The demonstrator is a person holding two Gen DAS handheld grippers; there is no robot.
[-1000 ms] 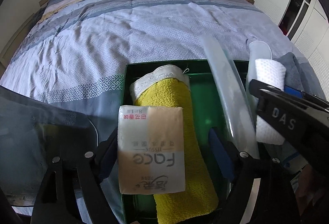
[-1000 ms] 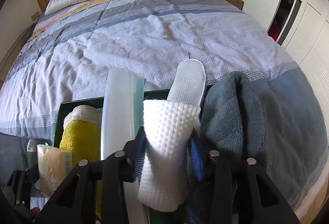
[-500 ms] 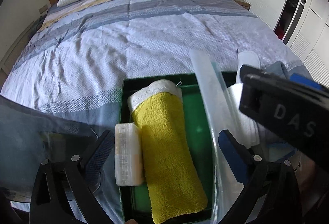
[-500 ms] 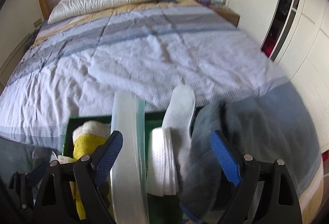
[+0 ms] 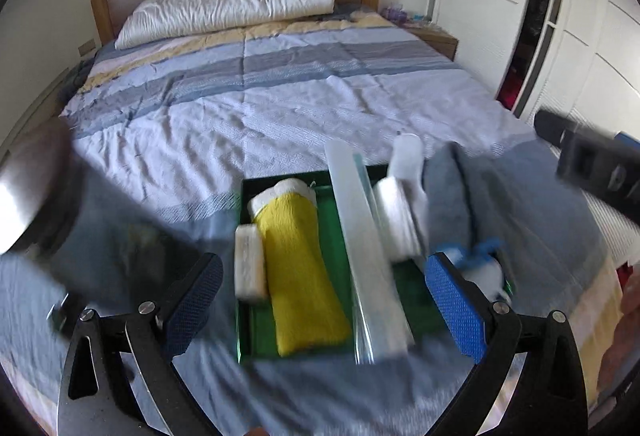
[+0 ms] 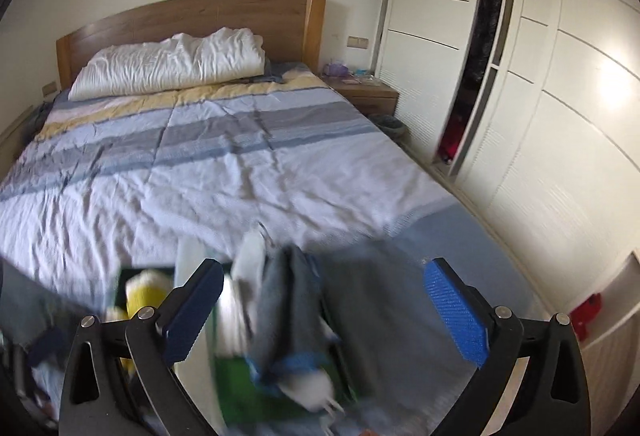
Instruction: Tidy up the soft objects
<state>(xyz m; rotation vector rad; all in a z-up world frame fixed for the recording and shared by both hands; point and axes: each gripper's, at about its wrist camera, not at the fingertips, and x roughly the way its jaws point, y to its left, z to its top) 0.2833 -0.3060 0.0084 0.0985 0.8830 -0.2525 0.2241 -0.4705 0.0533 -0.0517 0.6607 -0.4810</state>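
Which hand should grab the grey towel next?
Probably the right. The right tool, jaws opening with nothing between them, points at the grey towel. The left tool faces the yellow towel in the green tray.
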